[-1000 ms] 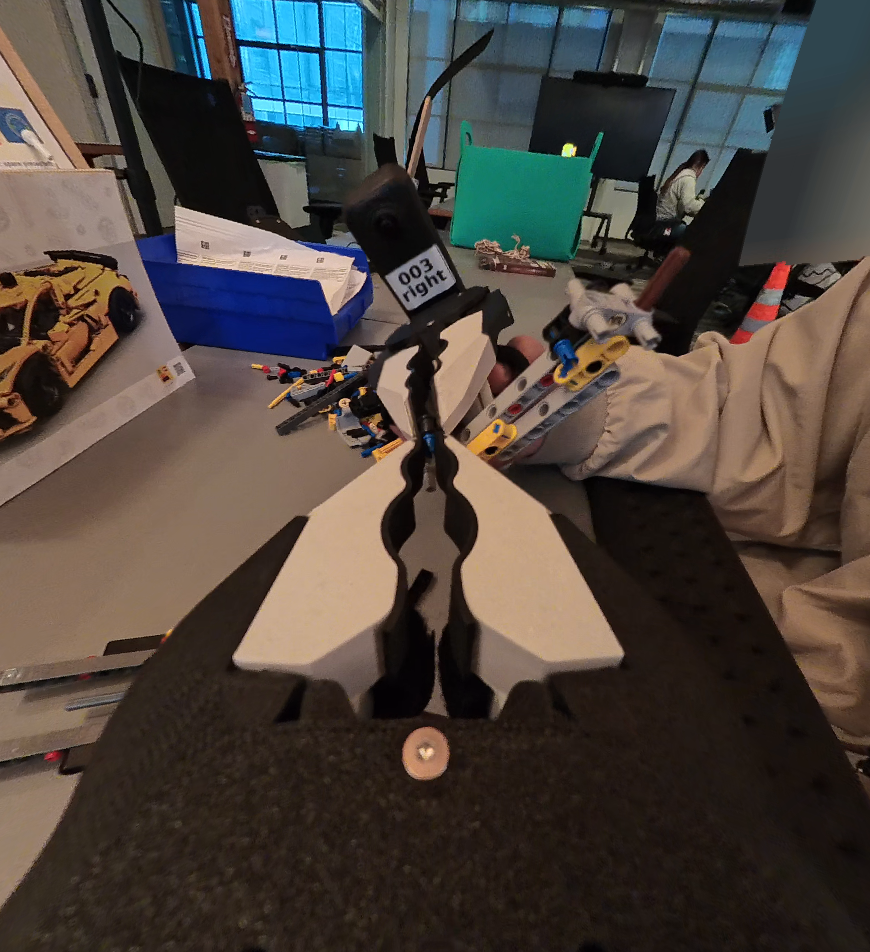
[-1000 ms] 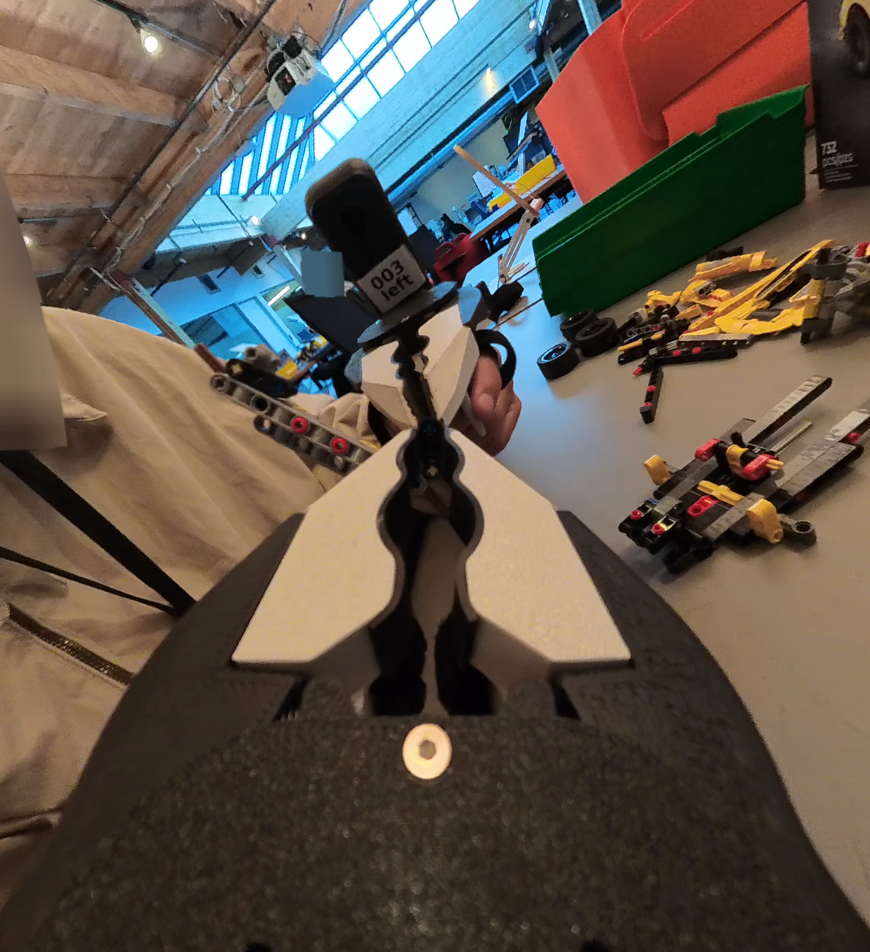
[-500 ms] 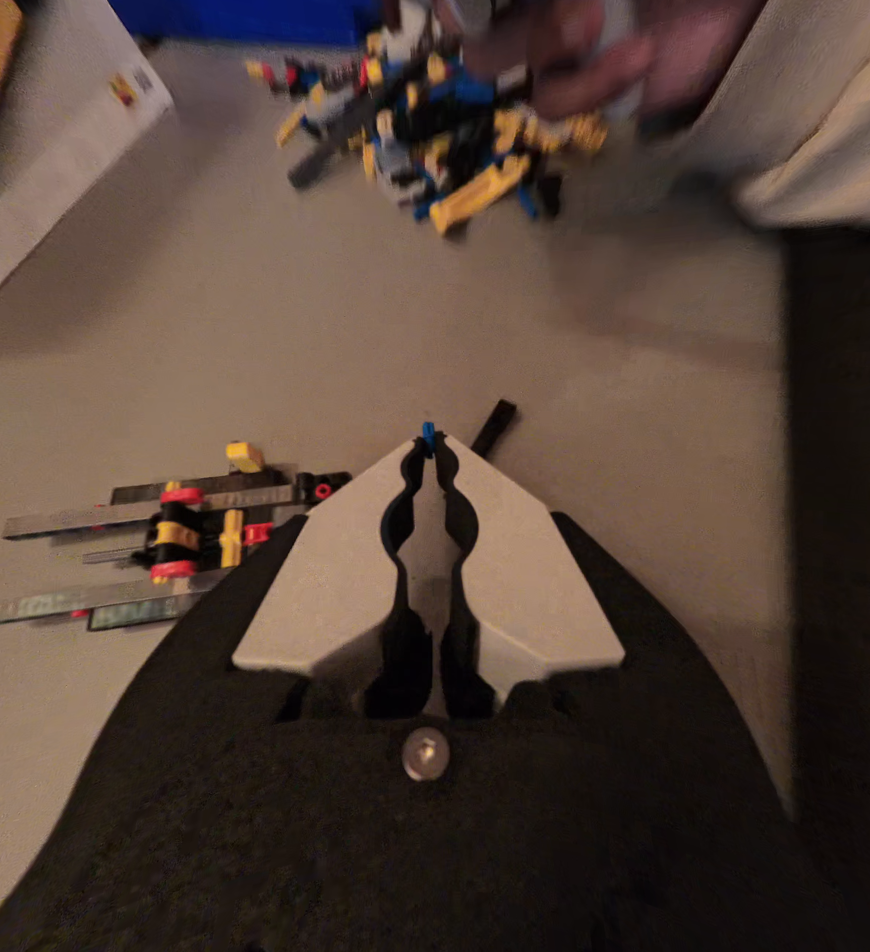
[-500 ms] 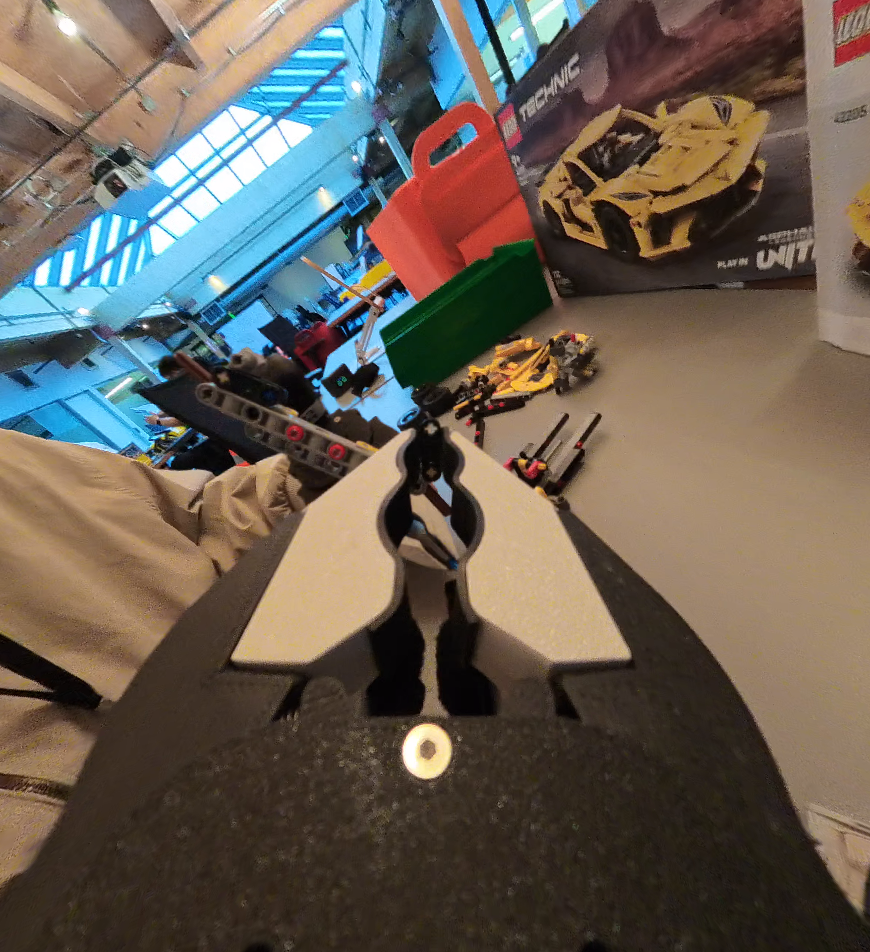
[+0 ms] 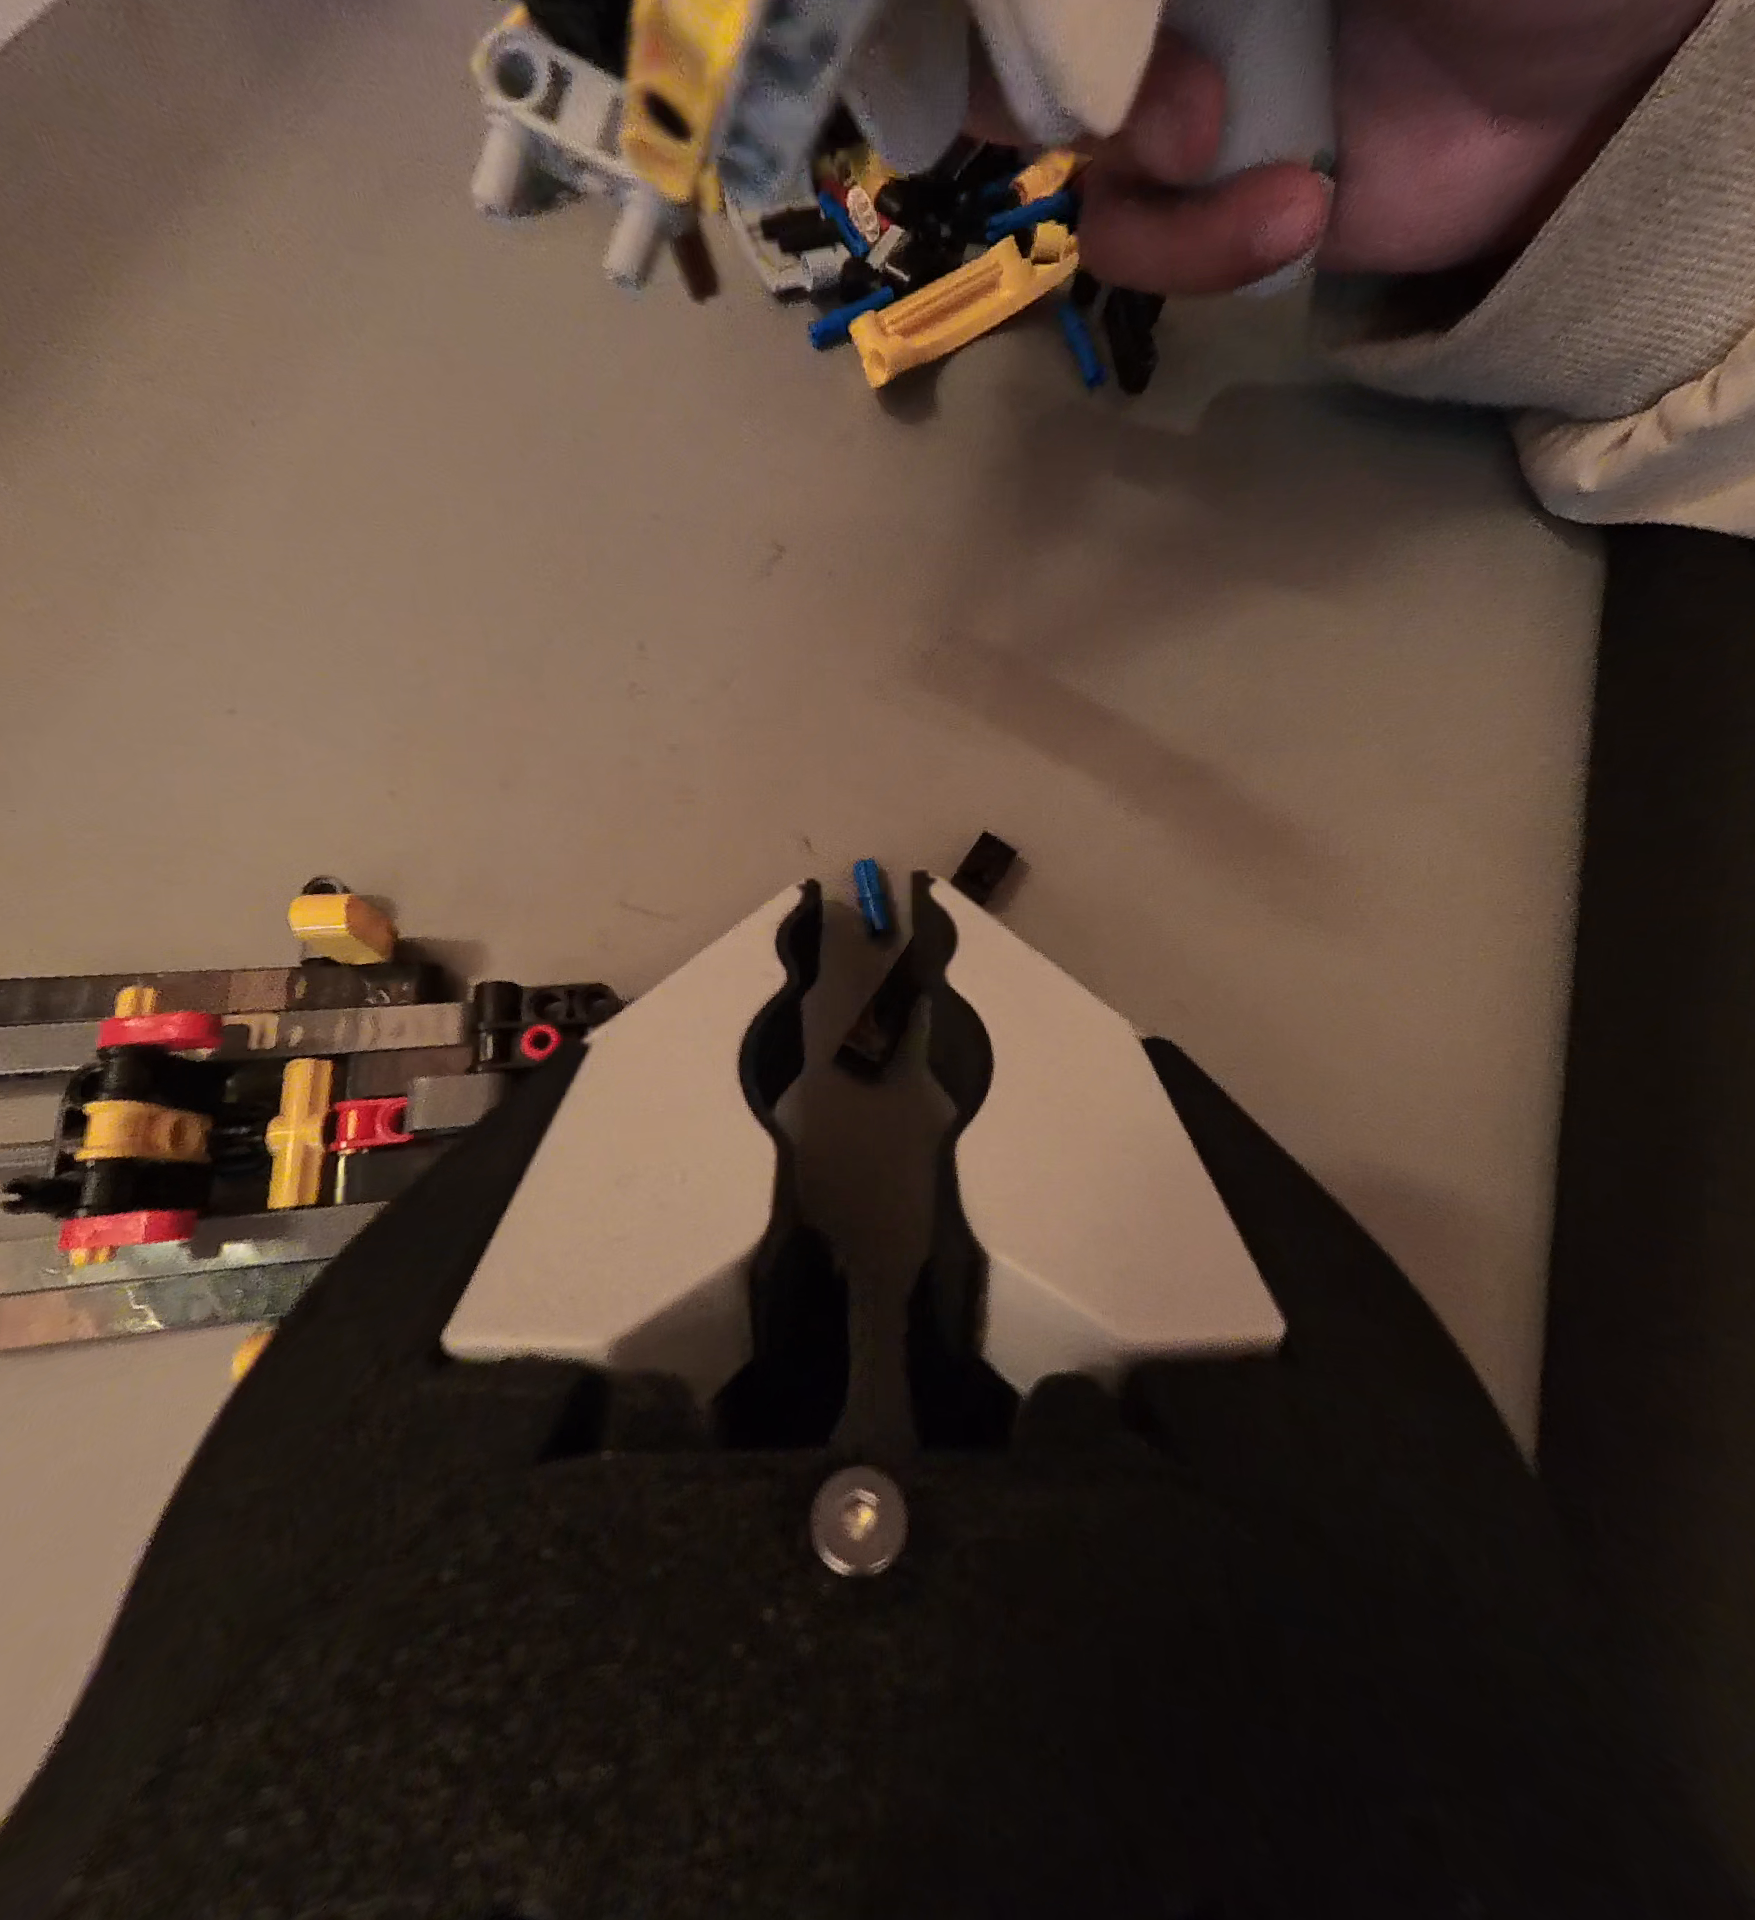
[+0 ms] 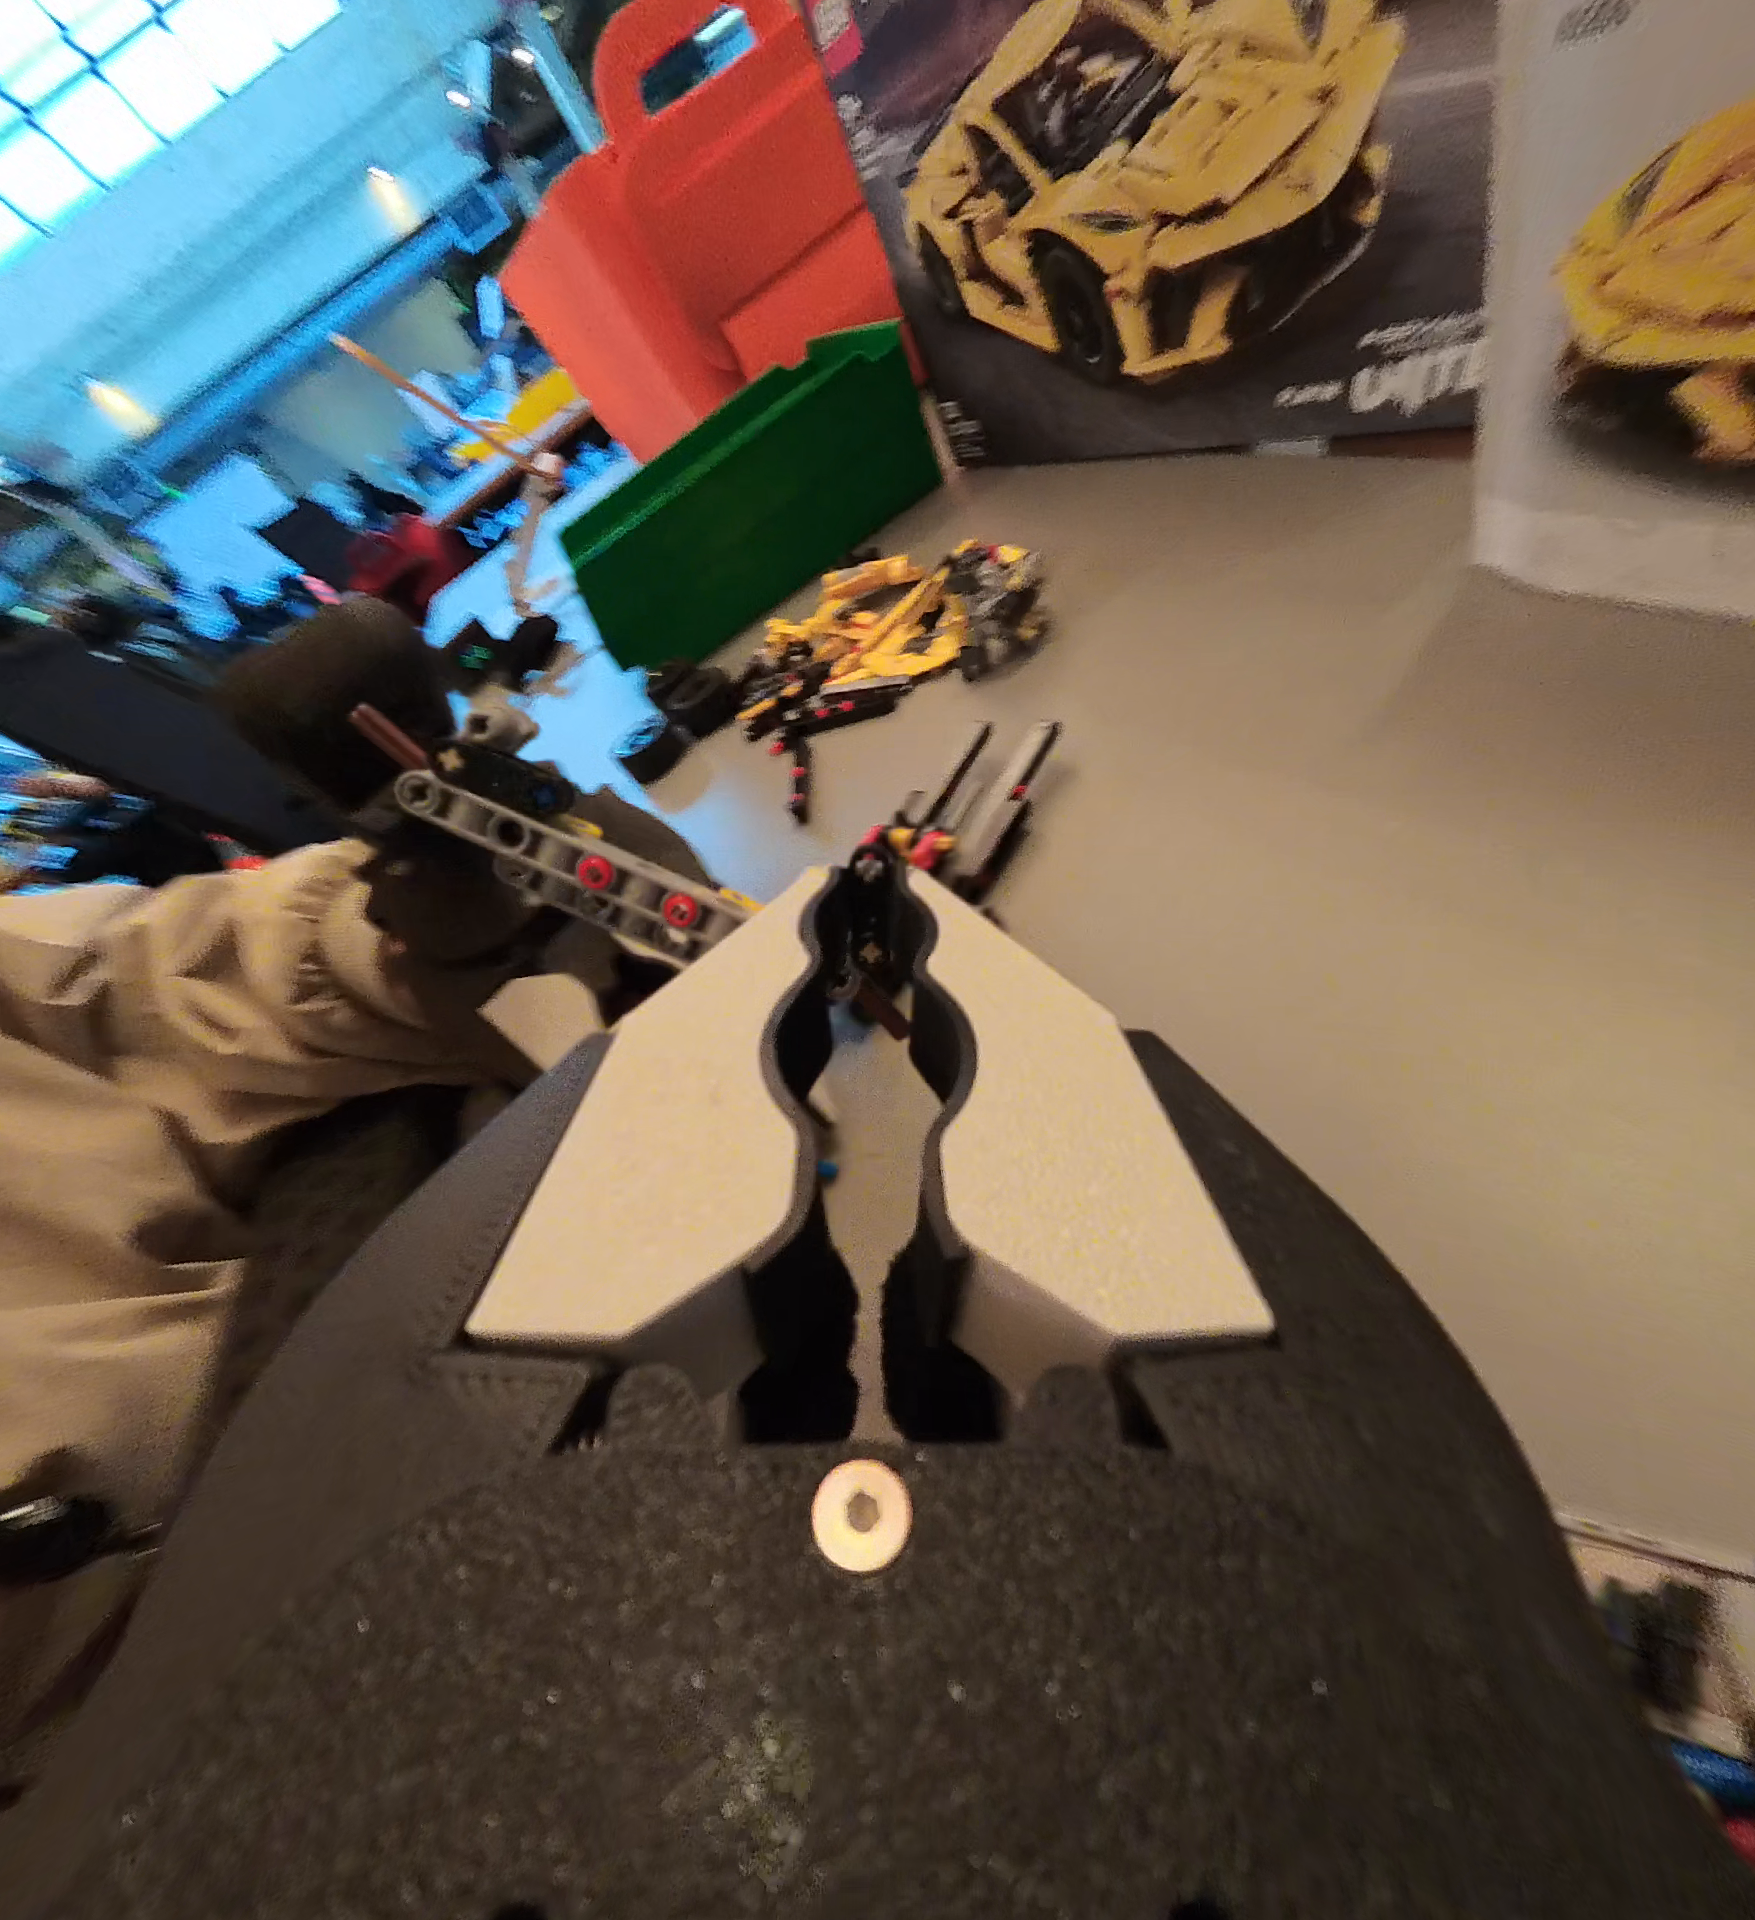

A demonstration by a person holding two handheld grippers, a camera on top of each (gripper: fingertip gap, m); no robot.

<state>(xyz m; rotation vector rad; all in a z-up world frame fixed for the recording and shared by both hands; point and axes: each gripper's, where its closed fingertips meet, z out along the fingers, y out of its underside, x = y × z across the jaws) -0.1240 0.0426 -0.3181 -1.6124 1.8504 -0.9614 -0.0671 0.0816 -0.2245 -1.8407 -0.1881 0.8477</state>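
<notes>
Centre frame, both wrist views: left gripper (image 5: pixel 865 891) parted slightly with a blue pin (image 5: pixel 869 896) in the gap; right gripper (image 6: pixel 865 883) nearly closed on a small black piece (image 6: pixel 869 925).
Left view: pin sits between the tips, contact unclear; a black beam (image 5: pixel 987 864) lies on the grey table (image 5: pixel 437 623) just right of the tips; a black, red and yellow brick assembly (image 5: pixel 187 1122) at left edge; a loose parts pile (image 5: pixel 956 270) at top under a hand (image 5: pixel 1268 177). Right view: a grey beam with red pins (image 6: pixel 561 862) juts up left of the tips; a green bin (image 6: pixel 759 509) and a yellow parts heap (image 6: pixel 904 623) are upper centre.
</notes>
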